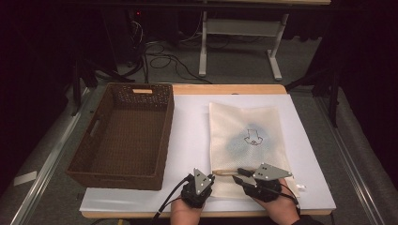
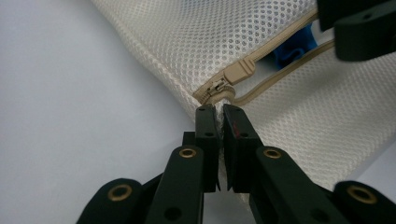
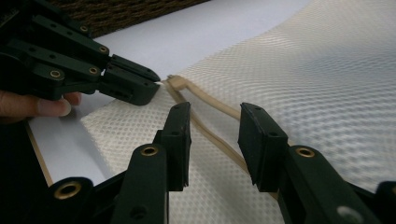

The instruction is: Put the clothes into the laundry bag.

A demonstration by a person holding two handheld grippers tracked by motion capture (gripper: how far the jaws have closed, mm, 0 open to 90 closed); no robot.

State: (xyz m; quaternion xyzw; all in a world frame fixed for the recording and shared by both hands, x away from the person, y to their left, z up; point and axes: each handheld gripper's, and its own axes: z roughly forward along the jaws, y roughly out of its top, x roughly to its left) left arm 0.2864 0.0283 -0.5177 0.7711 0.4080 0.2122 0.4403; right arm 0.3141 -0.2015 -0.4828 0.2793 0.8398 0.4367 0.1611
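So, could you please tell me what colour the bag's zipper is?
Beige zipper pull; clearest in the left gripper view.

Open white mat (image 1: 192,136) between wicker basket (image 1: 123,133) at left and mesh bag (image 1: 248,140) at right; basket walls blocking far-left passage.

lab | dark curtains, floor cables (image 1: 164,61), white-covered table (image 1: 192,136)

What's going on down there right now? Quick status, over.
Left tool shut on mesh bag corner by the zipper pull. Right tool open over the part-open zipper. Nothing in the way.
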